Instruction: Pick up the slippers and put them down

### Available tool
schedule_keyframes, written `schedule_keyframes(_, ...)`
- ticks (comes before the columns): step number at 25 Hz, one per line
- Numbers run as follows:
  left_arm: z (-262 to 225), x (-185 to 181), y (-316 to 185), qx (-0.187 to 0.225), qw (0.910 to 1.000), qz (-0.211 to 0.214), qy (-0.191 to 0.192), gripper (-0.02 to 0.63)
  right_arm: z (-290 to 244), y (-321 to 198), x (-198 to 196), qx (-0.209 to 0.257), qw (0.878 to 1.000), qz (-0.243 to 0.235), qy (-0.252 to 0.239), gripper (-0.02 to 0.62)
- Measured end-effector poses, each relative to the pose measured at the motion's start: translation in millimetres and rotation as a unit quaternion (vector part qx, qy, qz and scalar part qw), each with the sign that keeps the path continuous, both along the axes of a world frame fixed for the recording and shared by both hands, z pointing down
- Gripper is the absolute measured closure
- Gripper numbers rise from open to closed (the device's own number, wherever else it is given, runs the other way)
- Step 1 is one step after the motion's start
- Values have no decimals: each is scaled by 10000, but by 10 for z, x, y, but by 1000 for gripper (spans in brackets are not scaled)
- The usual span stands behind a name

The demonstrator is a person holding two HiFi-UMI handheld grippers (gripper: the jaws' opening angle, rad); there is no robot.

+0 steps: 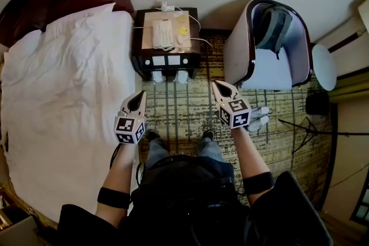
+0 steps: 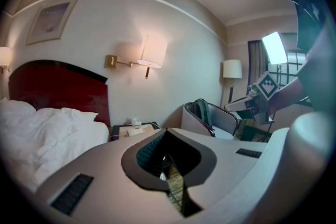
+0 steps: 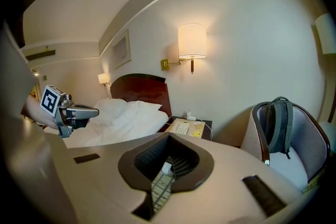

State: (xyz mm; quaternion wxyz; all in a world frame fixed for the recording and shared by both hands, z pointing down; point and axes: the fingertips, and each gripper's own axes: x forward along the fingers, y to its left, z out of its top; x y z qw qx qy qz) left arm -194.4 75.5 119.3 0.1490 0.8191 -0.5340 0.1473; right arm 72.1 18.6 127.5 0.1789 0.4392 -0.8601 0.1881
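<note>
Slippers [image 1: 158,76] lie on the patterned carpet [image 1: 184,118] at the foot of the nightstand [image 1: 141,60], two pale shapes side by side. They seem to touch its front, and neither tool touches them.

From the left, the bed [image 1: 63,95] comes first. Next is the left tool [image 1: 140,94], held above the carpet with its jaws closed on nothing. The left slipper lies ahead of it and a little to its right. The right slipper [image 1: 182,76] lies ahead of the right tool [image 1: 217,84] and to its left, and that tool is also closed and empty. So the pair sits between the lines of the two tools, each slipper nearer the tool on its own side.

The long axes are too foreshortened to read; I judge they run toward the nightstand.

Closed, empty tools over a grounded pair fit either an approach or slippers already put down.

Only the head view shows both slippers together. The left gripper view shows only a strip of carpet beyond the meeting jaws of the left tool [image 2: 167,136]. The right gripper view catches a small white shape [image 3: 167,168], likely one slipper, in the gap of the right tool [image 3: 169,136].
</note>
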Motion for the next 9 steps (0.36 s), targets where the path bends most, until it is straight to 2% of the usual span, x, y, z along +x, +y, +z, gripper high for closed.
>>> schedule_keyframes(9, 18, 28, -37, -26, 10000, 13, -17, 603, 90, 23, 113, -122, 9999, 88, 22, 595)
